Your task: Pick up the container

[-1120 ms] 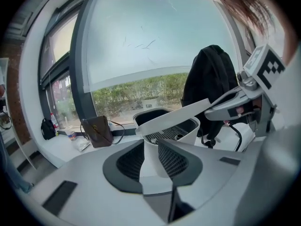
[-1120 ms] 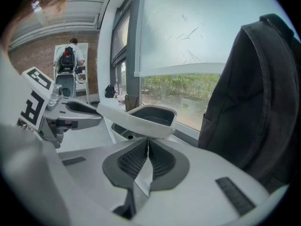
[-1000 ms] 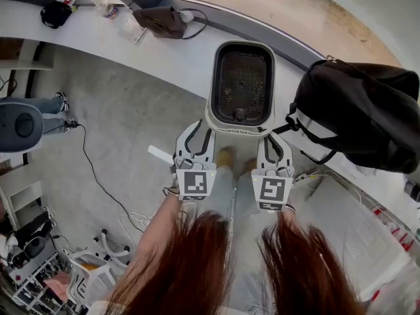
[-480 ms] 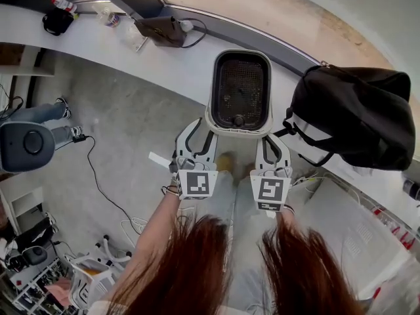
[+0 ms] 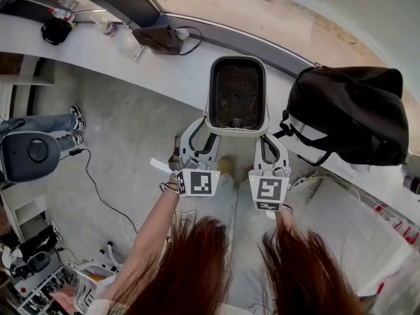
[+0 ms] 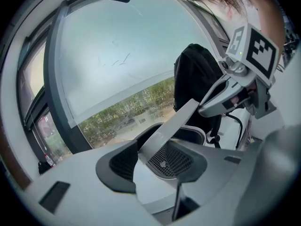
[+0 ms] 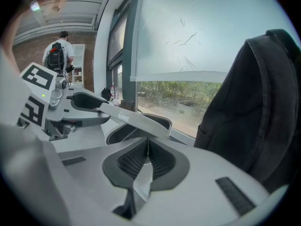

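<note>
Near the container (image 5: 236,129), right tongs (image 5: 264,138) point forward, closed.

1. The container (image 5: 237,96): in the right gripper view only part of its rim and dark inside shows. The rest lies behind the closed jaws of the right gripper (image 7: 146,147).
2. The backpack (image 5: 348,113), right of the container: cut off by the round edge of the right gripper view.
3. The bottles (image 5: 62,13), far left of the container: too small to read.
4. The legs (image 5: 46,120) in jeans, left of the container: the body is cut off by the picture's edge.
5. The round black object (image 5: 29,156), left of the container: cut off, and I cannot tell what it is.
6. The hair (image 5: 197,261), nearer than the container: covers the person's upper arms.
</note>
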`<state>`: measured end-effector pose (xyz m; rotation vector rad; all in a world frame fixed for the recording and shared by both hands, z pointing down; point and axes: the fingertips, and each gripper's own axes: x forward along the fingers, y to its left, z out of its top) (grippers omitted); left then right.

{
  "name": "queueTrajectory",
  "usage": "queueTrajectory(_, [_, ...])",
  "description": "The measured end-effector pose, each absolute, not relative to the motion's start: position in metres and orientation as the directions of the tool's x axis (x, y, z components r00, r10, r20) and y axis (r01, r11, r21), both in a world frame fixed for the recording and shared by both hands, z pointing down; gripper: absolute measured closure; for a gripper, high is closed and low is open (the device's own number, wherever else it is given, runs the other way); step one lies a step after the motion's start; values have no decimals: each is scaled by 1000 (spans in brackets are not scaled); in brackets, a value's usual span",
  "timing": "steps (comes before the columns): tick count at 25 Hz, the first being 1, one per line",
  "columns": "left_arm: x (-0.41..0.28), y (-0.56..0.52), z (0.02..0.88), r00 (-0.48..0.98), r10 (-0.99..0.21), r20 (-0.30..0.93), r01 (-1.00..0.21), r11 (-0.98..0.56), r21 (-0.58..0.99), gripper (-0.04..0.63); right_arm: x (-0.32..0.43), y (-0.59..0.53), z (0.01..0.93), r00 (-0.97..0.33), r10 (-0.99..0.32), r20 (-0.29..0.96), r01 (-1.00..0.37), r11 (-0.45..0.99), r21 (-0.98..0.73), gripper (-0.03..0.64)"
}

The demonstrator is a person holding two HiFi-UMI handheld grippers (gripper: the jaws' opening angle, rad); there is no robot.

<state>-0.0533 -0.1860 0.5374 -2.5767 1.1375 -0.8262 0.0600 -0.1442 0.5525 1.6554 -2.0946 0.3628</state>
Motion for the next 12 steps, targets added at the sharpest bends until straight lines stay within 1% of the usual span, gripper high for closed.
queueTrajectory(12, [-50,-202,528,552,-728,407,-607,-685,-403,430,68,-148,542,-166,-856,489,-965,243,98,591])
